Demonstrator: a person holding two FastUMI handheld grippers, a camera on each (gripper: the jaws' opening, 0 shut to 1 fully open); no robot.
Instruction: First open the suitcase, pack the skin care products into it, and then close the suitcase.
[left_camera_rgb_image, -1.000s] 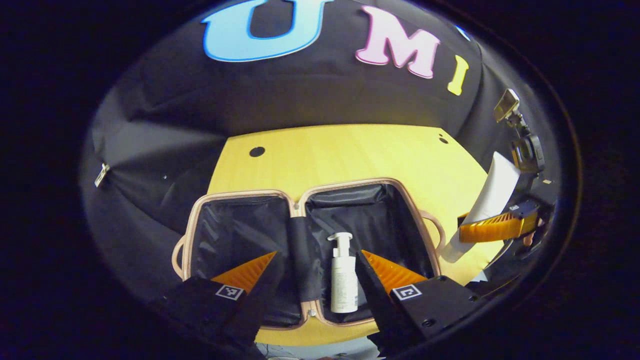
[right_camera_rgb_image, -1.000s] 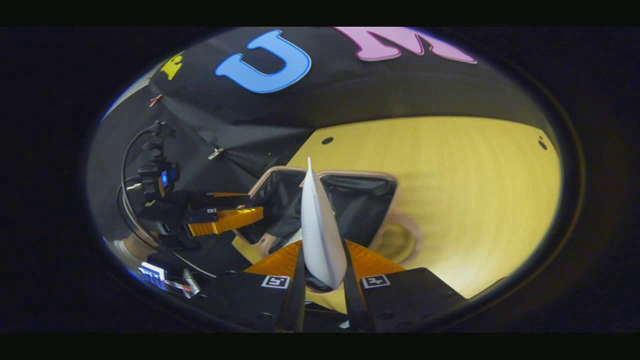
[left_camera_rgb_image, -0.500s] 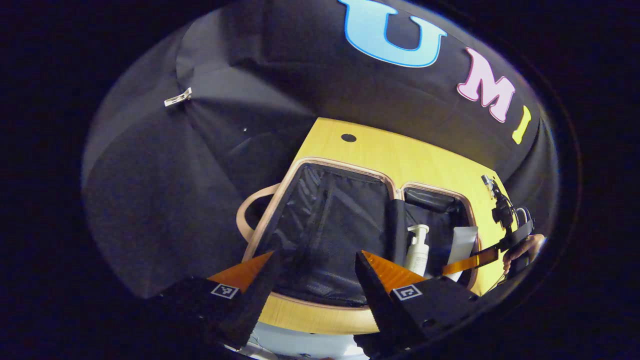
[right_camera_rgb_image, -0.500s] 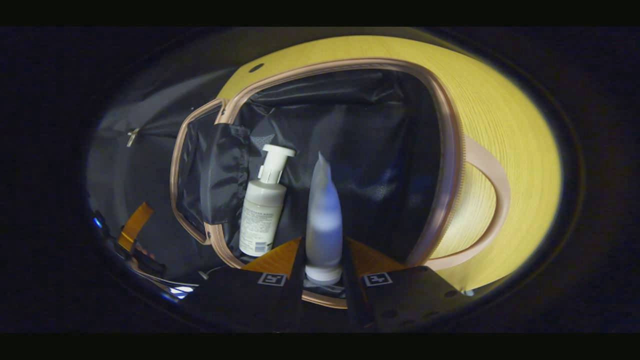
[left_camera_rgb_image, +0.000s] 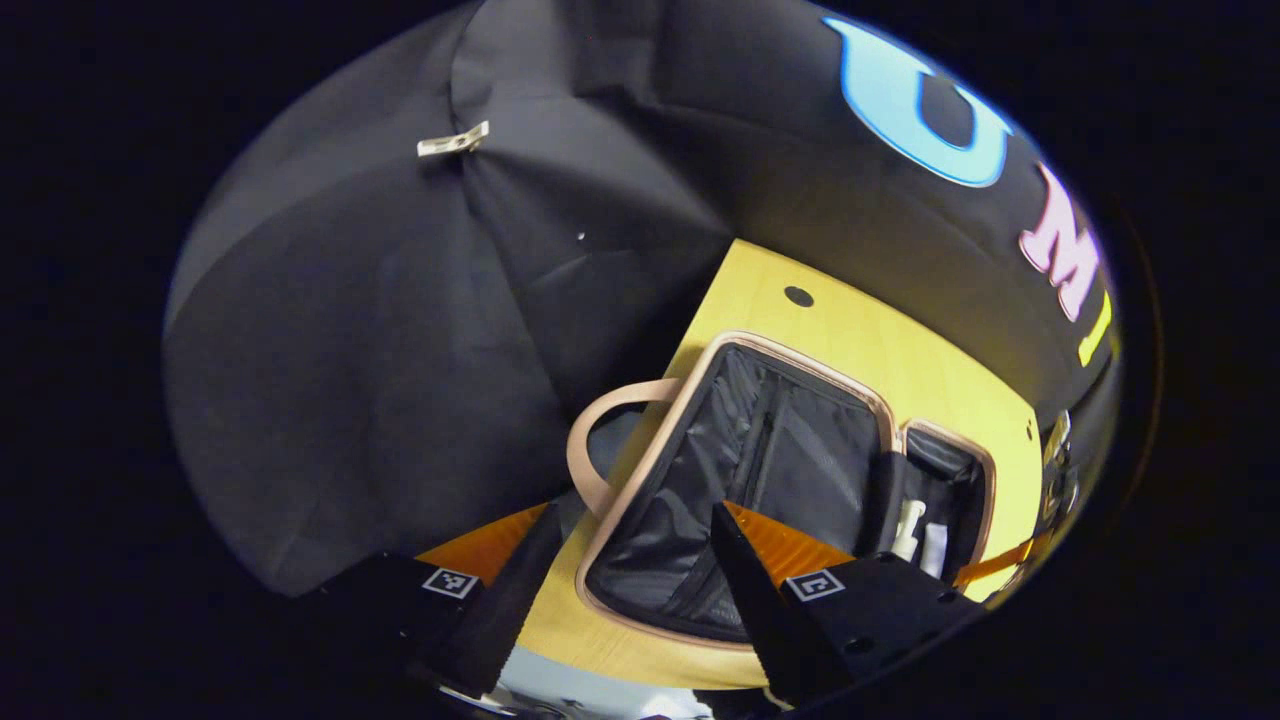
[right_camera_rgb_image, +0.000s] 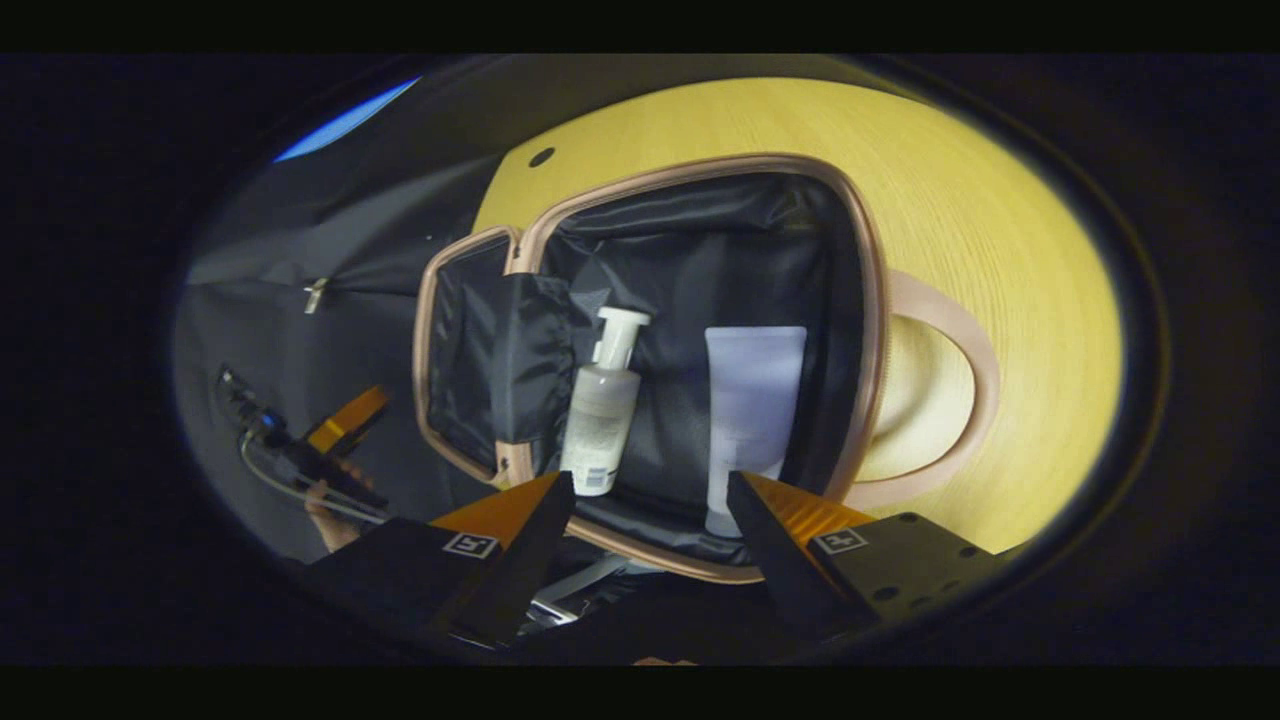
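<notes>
The suitcase (right_camera_rgb_image: 868, 300) lies open on the yellow table (right_camera_rgb_image: 1000, 220), its black lining framed by a pinkish rim. In its right half a white pump bottle (right_camera_rgb_image: 600, 420) and a pale tube (right_camera_rgb_image: 752, 400) lie side by side. My right gripper (right_camera_rgb_image: 648, 482) hovers open just in front of that half, holding nothing. In the left gripper view the suitcase's left half (left_camera_rgb_image: 790, 450) is nearest, and the bottle (left_camera_rgb_image: 908, 522) and tube (left_camera_rgb_image: 936, 548) lie farther right. My left gripper (left_camera_rgb_image: 635, 510) is open over the near left corner of the case, empty.
A curved handle (left_camera_rgb_image: 598, 440) sticks out past the table's left edge, and the other handle (right_camera_rgb_image: 965, 390) lies on the table to the right. The left gripper, held by a hand (right_camera_rgb_image: 325, 495), shows at the left of the right gripper view.
My right gripper has opened and let go of the tube, which now lies flat beside the bottle, and has drawn back a little. My left gripper has swung toward the suitcase's left side.
</notes>
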